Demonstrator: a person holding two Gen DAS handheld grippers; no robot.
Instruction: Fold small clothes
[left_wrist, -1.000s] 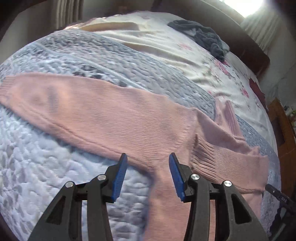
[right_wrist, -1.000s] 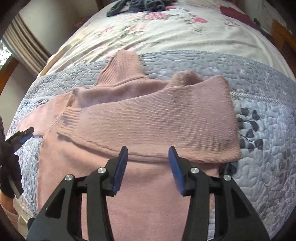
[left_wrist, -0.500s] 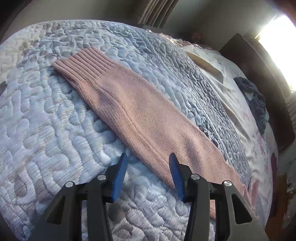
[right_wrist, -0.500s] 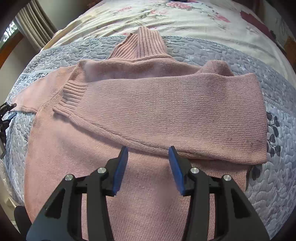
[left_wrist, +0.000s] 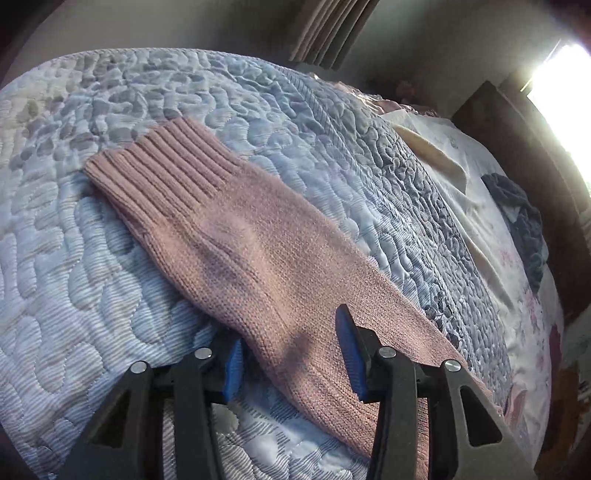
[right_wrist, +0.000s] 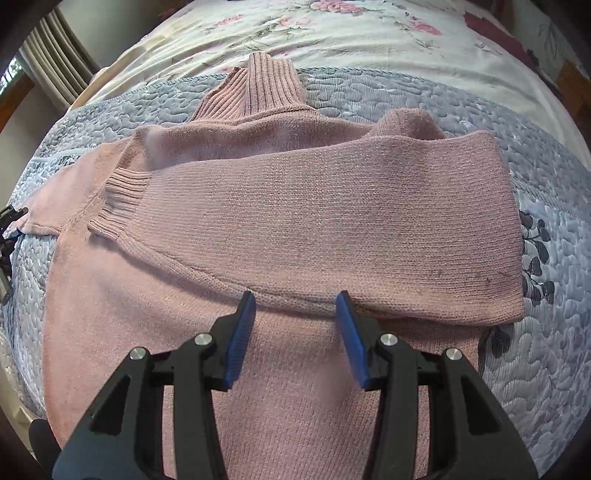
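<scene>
**Left sleeve next**

Quilt (left_wrist: 74, 295) carries the pink sweater (right_wrist: 258, 369). Its right sleeve (right_wrist: 332, 221) lies folded across the chest; the left sleeve (left_wrist: 258, 251) lies outstretched. Left gripper (left_wrist: 291, 354), wide open, straddles that sleeve, probably touching; it has advanced toward the cuff since. Right gripper (right_wrist: 295, 332), open and empty, hovers at the folded sleeve's edge, slightly closer.

The pink sweater (right_wrist: 295, 221) hem runs off the bottom edge; its folded sleeve (right_wrist: 314, 221) hides the chest.
</scene>
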